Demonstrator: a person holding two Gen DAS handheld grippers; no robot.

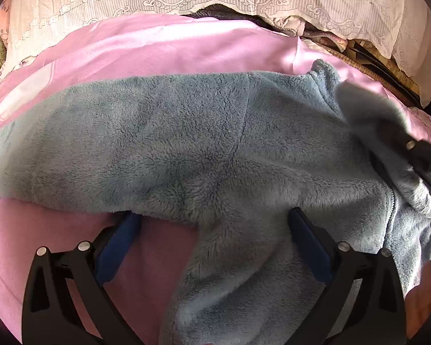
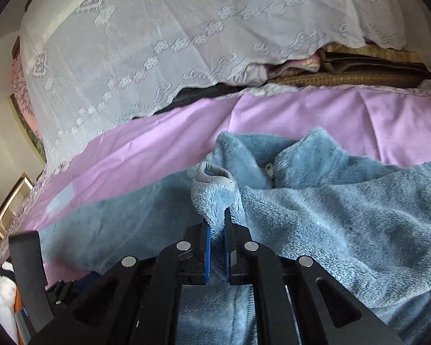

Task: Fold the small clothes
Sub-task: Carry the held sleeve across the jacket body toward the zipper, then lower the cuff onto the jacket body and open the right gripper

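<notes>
A blue fleece jacket [image 1: 186,143] lies spread on a pink sheet [image 1: 172,51]. My left gripper [image 1: 212,215] is open wide at the jacket's near edge. Fleece lies between its blue pads without being pressed, and the tip of the left pad is tucked under the hem. In the right wrist view the jacket [image 2: 344,230] shows its collar and zip pull [image 2: 268,169]. My right gripper [image 2: 217,218] is shut on the sleeve [image 2: 215,189], whose cuff stands up above the pads. It also shows blurred at the right edge of the left wrist view, as the right gripper [image 1: 399,135].
A white lace cover [image 2: 172,28] drapes over a pile behind the sheet [image 2: 301,115]. Woven mats and folded cloth [image 2: 344,79] are stacked at the back right. A gold-framed object [image 2: 8,210] stands at the far left beyond the bed edge.
</notes>
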